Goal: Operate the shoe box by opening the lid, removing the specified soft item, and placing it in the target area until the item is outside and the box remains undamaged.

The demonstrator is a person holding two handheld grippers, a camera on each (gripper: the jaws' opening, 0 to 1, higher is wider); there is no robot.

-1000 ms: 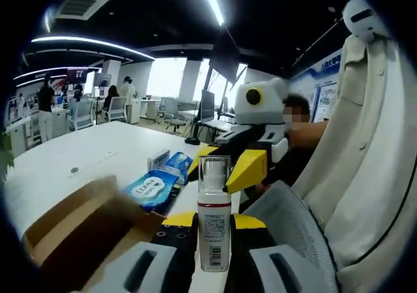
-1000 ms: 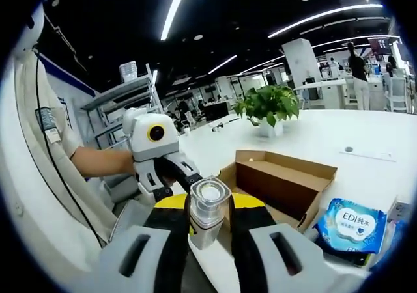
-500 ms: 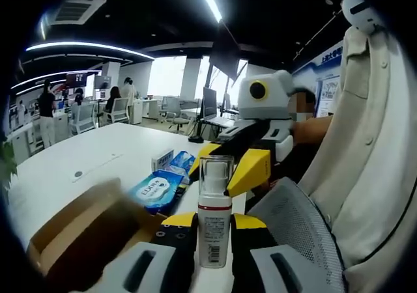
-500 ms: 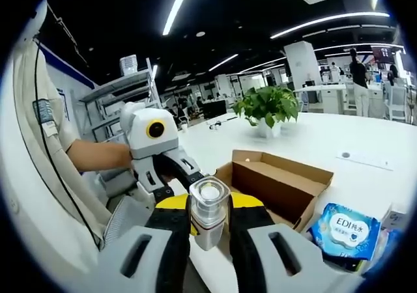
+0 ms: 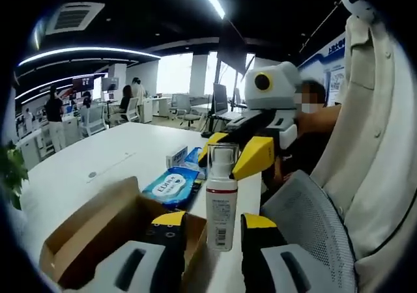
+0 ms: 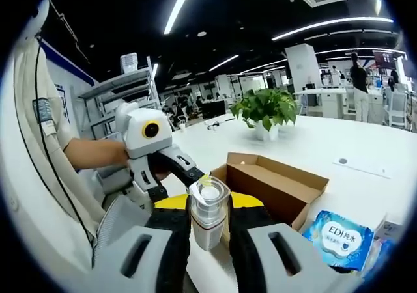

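Observation:
A white pump bottle [image 5: 221, 208] with a clear cap stands upright between the two grippers, over the table's near edge. My right gripper [image 6: 208, 205] is shut on it near the cap, and in the left gripper view its yellow jaws [image 5: 229, 155] clamp the bottle's top. My left gripper [image 5: 214, 221] is open, each jaw a little clear of the bottle's lower body; in the right gripper view the left gripper [image 6: 177, 179] reaches in from the left. The brown cardboard shoe box [image 5: 91, 231] [image 6: 280, 185] sits open beside the bottle.
A blue wipes pack [image 5: 171, 185] [image 6: 339, 237] lies on the white table [image 5: 85, 163] past the box, with small boxes behind it. A potted plant [image 6: 264, 107] stands farther back. A grey mesh chair [image 5: 306, 221] and a person's sleeve lie close by.
My left gripper's jaws have spread off the bottle, which they pinched before. The right gripper keeps its hold. Both views have shifted slightly.

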